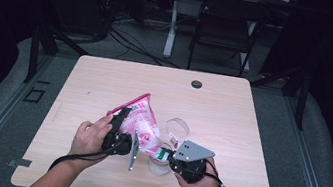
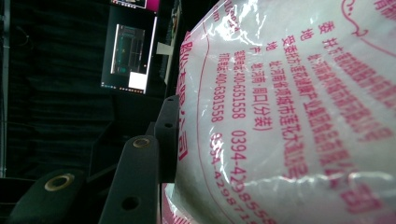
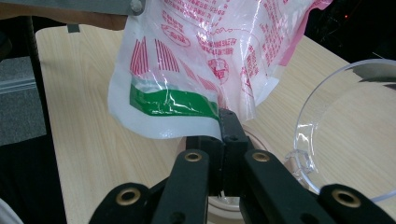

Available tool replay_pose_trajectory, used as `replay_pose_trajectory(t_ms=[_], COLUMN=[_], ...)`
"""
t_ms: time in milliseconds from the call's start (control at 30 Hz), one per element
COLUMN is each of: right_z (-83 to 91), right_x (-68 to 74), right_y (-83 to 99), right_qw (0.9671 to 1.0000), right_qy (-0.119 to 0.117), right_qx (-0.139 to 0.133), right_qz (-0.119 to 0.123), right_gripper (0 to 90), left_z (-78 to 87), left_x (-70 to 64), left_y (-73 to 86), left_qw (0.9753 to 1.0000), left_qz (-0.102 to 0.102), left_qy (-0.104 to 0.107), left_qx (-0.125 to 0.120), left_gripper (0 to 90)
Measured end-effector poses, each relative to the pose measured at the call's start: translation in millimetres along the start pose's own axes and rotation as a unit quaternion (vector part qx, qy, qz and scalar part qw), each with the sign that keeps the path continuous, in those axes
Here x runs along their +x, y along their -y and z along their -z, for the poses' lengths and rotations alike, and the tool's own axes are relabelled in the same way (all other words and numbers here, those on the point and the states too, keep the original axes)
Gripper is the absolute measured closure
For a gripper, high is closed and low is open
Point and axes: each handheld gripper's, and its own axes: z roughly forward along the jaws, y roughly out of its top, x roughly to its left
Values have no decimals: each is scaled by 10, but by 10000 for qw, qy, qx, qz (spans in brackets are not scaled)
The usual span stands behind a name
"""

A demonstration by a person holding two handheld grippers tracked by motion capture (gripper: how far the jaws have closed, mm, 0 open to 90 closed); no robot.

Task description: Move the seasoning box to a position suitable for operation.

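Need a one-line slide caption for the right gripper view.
Right gripper shut on the lower corner of a pink-printed bag, beside a clear plastic container.

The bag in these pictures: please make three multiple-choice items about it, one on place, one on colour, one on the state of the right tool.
1. Where is the bag?
A. flat on the floor
B. held up over the table
C. on the chair

2. What colour is the band at the bag's lower corner?
A. green
B. blue
C. yellow

3. What is the right tool doing?
A. hanging open
B. shut on the bag
C. shut on the clear cup

Key: B, both tools hold it above the tabletop; A, the right gripper view shows a green band; B, its jaws are pressed together on the bag's corner.
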Motion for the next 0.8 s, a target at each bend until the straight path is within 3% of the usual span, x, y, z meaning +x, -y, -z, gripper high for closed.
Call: replay_pose_trajectory(t_ms=[800], right_z=[-25], right_x=[-19], right_y=[34], right_qw=[10000], right_qy=[-35], right_qx=[44], right_qz=[-38], right_gripper=[900], left_z=[1], left_x=[-14], left_y=[-6], left_qw=[10000], left_qz=[-79], left_qy=[-44], left_qx=[-14], left_gripper=[631])
